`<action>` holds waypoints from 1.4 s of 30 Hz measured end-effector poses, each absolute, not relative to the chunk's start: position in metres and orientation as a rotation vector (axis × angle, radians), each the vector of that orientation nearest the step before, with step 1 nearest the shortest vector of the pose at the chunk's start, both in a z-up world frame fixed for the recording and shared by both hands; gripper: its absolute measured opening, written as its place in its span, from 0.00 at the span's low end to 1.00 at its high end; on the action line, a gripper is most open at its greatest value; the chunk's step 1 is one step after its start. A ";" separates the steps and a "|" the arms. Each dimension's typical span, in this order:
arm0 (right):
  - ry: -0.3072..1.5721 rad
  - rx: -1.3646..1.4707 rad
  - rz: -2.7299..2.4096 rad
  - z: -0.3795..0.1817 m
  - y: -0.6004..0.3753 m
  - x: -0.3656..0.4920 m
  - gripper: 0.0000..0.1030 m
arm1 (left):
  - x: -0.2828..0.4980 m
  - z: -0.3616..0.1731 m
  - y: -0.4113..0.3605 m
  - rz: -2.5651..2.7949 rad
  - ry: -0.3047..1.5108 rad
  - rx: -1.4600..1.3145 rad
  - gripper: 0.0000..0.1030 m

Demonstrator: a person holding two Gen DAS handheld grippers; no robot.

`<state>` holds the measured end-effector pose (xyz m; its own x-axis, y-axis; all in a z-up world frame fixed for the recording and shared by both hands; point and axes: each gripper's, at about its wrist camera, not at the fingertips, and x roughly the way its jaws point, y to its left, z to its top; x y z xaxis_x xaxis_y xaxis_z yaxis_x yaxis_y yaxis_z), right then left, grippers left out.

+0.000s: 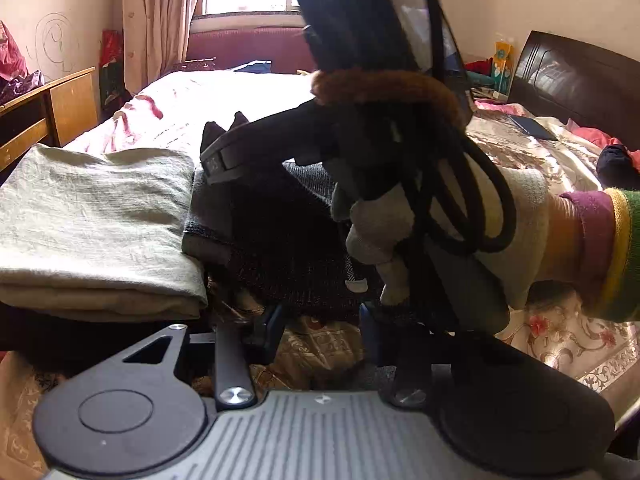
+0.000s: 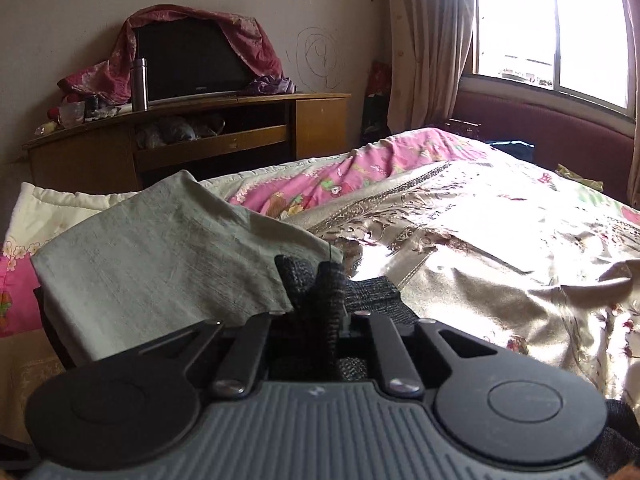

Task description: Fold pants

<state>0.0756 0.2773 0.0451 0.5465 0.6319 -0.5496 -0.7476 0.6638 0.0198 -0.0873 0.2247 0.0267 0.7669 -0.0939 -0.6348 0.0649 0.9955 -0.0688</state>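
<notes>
The dark pants (image 1: 272, 236) lie on the bed, in a heap at the centre of the left wrist view, butted against a folded pale green cloth (image 1: 96, 224) at nine o'clock from them. That cloth looks like a finished piece, set to one side so the free stretch of patterned bedspread (image 2: 500, 248) is left for the folding.

The right gripper (image 2: 320, 304) has a ridge of the dark knit fabric bunched up between its fingers. The jaws stand only a narrow way apart, and the fabric fills the gap and rises above them at twelve o'clock, so I judge it a pinch on an edge or corner of the pants, taken there so the layer can be carried over the rest. In the left wrist view the same tool crosses at one o'clock, held by a gloved hand (image 1: 384, 236) with a striped cuff at three o'clock and cables looped around the wrist.

The left gripper (image 1: 316, 328) sits low at six o'clock of its own view, jaws moderately apart. The near edge of the pants reaches down to its fingertips, but it is too dark there to tell whether the pads press on the cloth. It seems placed to steady the near end while the other hand folds.

The fold appears partway done: the fabric is heaped, not yet flat.
</notes>
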 end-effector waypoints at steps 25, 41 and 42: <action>0.889 0.609 0.274 -0.015 -0.124 0.108 0.50 | 0.041 0.004 0.124 -0.278 0.841 0.144 0.55; 1.014 0.963 0.720 -0.058 -0.169 0.166 0.39 | 0.037 0.029 0.067 -0.442 0.849 0.196 0.56; 1.003 0.977 0.750 -0.057 -0.164 0.170 0.41 | 0.036 0.029 0.060 -0.466 0.845 0.202 0.56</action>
